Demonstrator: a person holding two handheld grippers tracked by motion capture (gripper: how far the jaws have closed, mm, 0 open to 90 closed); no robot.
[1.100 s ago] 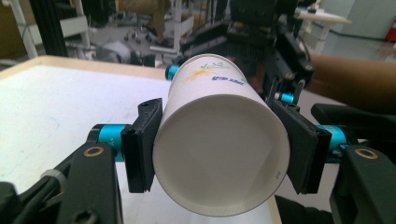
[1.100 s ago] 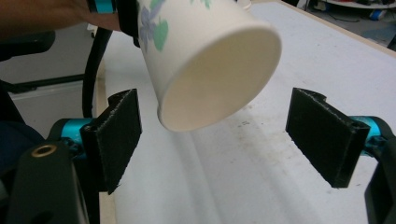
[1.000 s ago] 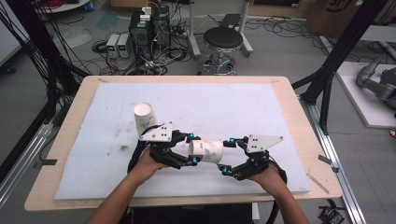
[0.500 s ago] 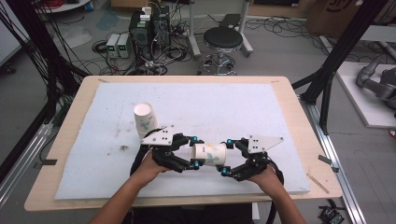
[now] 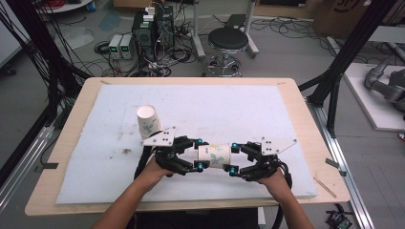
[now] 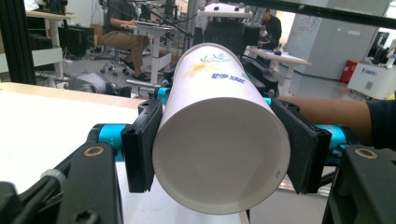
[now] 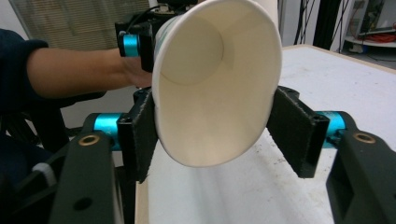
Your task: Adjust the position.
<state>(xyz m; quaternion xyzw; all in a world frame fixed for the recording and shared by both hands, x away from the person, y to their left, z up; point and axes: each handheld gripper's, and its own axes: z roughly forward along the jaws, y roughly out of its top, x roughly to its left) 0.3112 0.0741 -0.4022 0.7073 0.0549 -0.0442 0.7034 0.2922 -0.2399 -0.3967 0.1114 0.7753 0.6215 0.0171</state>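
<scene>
A white paper cup (image 5: 216,155) with a leaf print is held level above the white mat (image 5: 239,109), between both grippers. My left gripper (image 5: 198,153) is shut on one end; in the left gripper view its pads press the sides of the cup (image 6: 219,154). My right gripper (image 5: 233,158) faces it from the right, and its jaws have just been closing on the cup's open mouth (image 7: 215,93), which is squeezed into an oval between the pads. A second paper cup (image 5: 148,121) stands upright on the mat, behind the left gripper.
The mat covers a wooden table (image 5: 305,124). A few dark smudges (image 5: 125,151) mark the mat at the left. A black frame post (image 5: 334,95) stands off the table's right edge. A stool (image 5: 228,40) and electronics sit on the floor beyond.
The right gripper's jaws have closed onto the cup's mouth end and now pinch it. The left gripper has kept its grip, and both hands stay in place.
</scene>
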